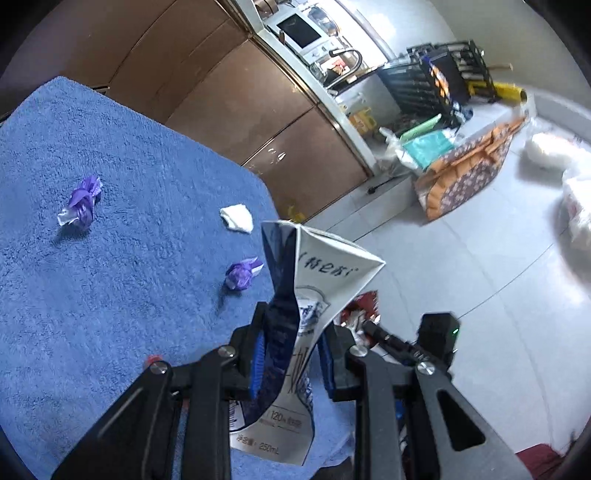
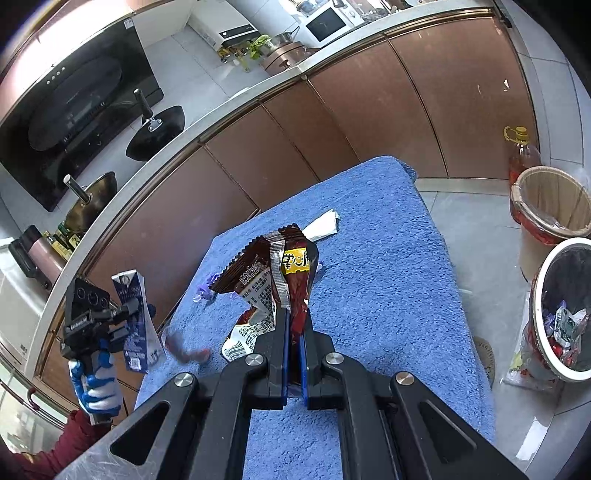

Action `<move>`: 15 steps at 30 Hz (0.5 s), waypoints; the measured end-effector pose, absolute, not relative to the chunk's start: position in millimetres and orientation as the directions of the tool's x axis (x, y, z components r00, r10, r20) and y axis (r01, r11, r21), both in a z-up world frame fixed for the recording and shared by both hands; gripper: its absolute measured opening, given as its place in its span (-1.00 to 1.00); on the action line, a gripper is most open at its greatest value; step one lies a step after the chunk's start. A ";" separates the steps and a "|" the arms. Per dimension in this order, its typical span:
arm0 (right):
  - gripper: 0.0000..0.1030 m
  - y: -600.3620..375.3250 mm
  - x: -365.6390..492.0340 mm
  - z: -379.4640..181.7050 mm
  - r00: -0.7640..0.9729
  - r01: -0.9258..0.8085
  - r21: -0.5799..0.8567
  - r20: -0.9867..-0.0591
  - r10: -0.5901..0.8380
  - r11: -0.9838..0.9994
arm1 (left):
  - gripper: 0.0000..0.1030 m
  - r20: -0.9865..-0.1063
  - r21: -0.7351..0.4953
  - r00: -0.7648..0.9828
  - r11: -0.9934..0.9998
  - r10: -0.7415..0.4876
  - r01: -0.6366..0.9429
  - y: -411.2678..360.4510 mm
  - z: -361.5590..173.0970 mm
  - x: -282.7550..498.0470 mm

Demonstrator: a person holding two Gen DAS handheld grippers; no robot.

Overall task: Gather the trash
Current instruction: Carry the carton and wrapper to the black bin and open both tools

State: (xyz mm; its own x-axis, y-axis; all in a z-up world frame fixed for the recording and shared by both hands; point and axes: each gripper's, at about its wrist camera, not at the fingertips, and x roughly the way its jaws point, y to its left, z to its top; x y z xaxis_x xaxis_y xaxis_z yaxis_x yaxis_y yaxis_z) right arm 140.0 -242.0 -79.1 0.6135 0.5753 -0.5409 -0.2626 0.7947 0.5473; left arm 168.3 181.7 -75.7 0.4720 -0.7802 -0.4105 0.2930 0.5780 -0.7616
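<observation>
Two grippers are up over a worktop draped in a blue terry towel (image 2: 388,280), each with a piece of trash in its jaws. The towel's far edge stops just short of a run of brown cabinet doors (image 2: 332,122), and its right edge drops to open pale floor tiles, where a white-rimmed bin with a dark liner (image 2: 554,369) already holding wrappers stands near a beige-lined basket bin (image 2: 532,184). The left gripper (image 1: 293,354) has its jaws partly closed on a squashed blue-and-white milk carton (image 1: 314,273), pinched at its waist so the top flares beyond the fingertips and the base hangs back toward the camera; in the right wrist view it sits past the towel's left edge, carried by a hand in a blue-and-white glove (image 2: 98,384). The right gripper (image 2: 293,332) has its jaws fully closed on a crumpled dark-brown snack wrapper with a yellow label (image 2: 291,269), which stands up above the fingertips. On the towel lie two twisted purple candy wrappers (image 1: 79,203) (image 1: 242,275) well apart, and a crumpled white tissue (image 1: 237,218) near the far right edge. Beyond the cabinets are a countertop, a black range hood (image 2: 74,110) and a white microwave (image 2: 325,24).
</observation>
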 end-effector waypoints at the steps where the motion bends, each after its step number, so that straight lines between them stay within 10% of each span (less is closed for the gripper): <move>1: -0.91 -242.9 139.9 -79.7 0.614 -0.261 0.548 -0.541 0.575 0.795 | -0.54 -0.426 -0.746 0.473 0.595 -0.771 0.298 178.6 -75.5 166.6; 15: -0.91 -257.1 132.1 -77.1 0.635 -0.252 0.567 -0.515 0.576 0.785 | -0.55 -0.447 -0.653 0.498 0.651 -0.743 0.386 145.3 -37.1 161.2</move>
State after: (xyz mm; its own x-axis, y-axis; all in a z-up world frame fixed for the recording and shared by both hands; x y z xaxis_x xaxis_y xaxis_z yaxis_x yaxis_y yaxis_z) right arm 132.1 -257.1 -77.1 0.6350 0.5758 -0.5151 -0.2519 0.7846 0.5665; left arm 161.2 145.3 -37.1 0.4981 -0.7432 -0.4467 0.3860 0.6513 -0.6533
